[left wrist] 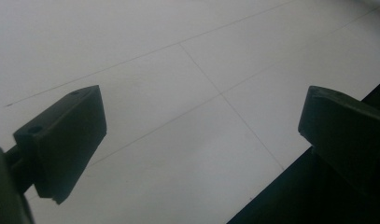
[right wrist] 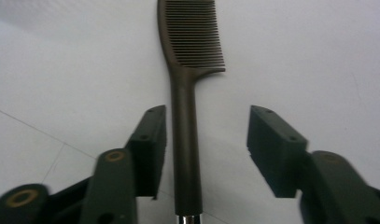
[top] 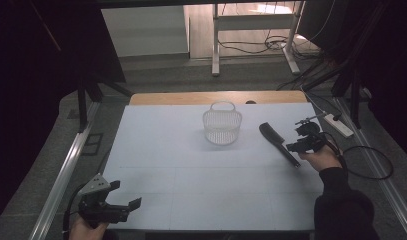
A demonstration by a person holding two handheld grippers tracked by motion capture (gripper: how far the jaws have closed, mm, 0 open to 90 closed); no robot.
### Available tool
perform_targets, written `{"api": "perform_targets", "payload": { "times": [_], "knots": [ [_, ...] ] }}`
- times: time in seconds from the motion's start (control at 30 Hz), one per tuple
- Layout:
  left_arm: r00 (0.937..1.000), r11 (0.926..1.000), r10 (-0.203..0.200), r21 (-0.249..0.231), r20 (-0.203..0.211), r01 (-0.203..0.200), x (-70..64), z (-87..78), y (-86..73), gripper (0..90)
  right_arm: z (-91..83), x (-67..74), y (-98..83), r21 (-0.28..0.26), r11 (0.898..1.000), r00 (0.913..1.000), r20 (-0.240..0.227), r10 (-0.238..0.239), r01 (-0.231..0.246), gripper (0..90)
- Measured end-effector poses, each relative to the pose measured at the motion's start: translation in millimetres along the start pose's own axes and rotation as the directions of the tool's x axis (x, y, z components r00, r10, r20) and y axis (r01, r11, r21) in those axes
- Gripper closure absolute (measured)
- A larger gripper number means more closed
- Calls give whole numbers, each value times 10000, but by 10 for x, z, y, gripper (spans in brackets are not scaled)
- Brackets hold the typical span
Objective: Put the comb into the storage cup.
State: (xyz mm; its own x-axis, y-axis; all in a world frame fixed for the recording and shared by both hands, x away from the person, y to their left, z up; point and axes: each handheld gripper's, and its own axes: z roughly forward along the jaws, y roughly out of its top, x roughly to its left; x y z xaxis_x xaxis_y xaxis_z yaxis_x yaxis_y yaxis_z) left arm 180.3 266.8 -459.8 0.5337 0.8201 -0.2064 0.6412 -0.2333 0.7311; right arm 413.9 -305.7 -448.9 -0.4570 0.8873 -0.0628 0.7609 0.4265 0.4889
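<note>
Tongs on the right (right wrist: pixel 204 154) standing half apart, straddling the handle of a dark comb (right wrist: pixel 187 107) without pressing on it, one jaw close beside the handle and the other well clear. Comb lying flat on the white table (top: pixel 191 170), teeth pointing away, near the right edge and a little to the right of a white mesh basket (top: pixel 221 127). Looking light, stiff and smooth, so likely sliding or pivoting under a loose pinch; probably best taken across the straight handle, midway along, not at the thin teeth, which could bend or snag. Lying low on the sheet, needing the jaws down close. Left tongs (top: pixel 122 206) resting wide apart at the near left corner, gripping nothing.
</note>
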Motion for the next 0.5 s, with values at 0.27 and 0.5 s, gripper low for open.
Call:
{"api": "perform_targets", "payload": {
  "times": [0.27,0.5],
  "knots": [
    [10000,10000,12,7,-16,-12,-2,2,0,21,9,72,47,84,9999,9998,-147,-150,151,229],
    [10000,10000,10,18,-4,-10,-1,3,1,21,38,78,47,-20,9999,9991,-421,-111,111,71]
  ]
}}
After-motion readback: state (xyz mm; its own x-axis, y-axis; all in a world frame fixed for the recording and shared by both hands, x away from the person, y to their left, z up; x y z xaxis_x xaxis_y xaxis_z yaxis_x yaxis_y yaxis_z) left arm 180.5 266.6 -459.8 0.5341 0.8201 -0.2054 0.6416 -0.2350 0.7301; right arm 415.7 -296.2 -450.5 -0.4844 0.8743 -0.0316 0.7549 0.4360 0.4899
